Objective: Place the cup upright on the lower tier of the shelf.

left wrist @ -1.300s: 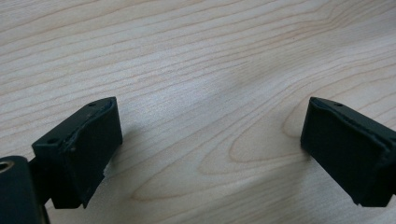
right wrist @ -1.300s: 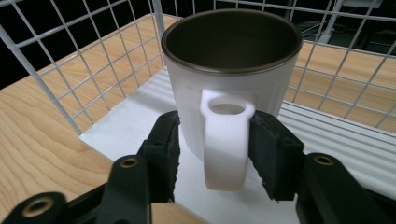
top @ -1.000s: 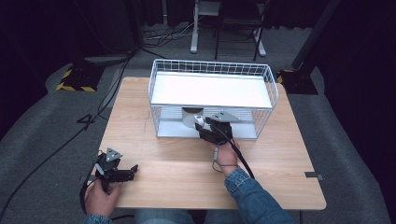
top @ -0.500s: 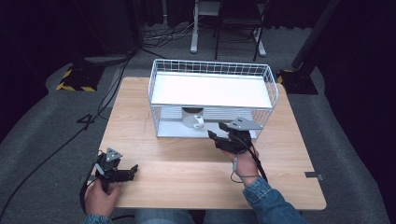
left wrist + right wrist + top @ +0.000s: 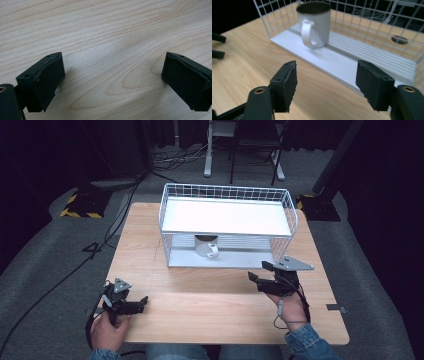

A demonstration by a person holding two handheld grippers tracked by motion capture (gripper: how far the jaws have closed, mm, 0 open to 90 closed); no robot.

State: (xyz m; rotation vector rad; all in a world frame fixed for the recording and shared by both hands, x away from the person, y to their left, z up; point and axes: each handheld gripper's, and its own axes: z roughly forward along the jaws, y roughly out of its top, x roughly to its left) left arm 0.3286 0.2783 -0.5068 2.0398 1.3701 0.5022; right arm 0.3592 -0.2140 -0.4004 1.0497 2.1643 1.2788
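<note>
Left gripper (image 5: 145, 301): resting low at the near left of the wooden table (image 5: 210, 295), held in the person's left hand (image 5: 107, 330); jaws standing spread, with bare wood grain between them in the left gripper view (image 5: 112, 75).
White mug (image 5: 206, 246): sitting upright on the lower shelf of the white wire rack (image 5: 227, 195), under the upper shelf, left of centre; handle facing the near edge of the table. In the right gripper view (image 5: 314, 23) the handle is turning toward the camera and the dark inside is showing at the rim.
Wire rack: standing at the far middle of the table; its flat white base plate is lying on the wood.
Right gripper (image 5: 259, 272): hovering off the rack's near right corner, well apart from the mug, held in the person's right hand (image 5: 290, 307); jaws have just been opening and are standing wide (image 5: 325, 85), nothing between them.
Denim sleeve (image 5: 305, 345): showing at the right wrist.
</note>
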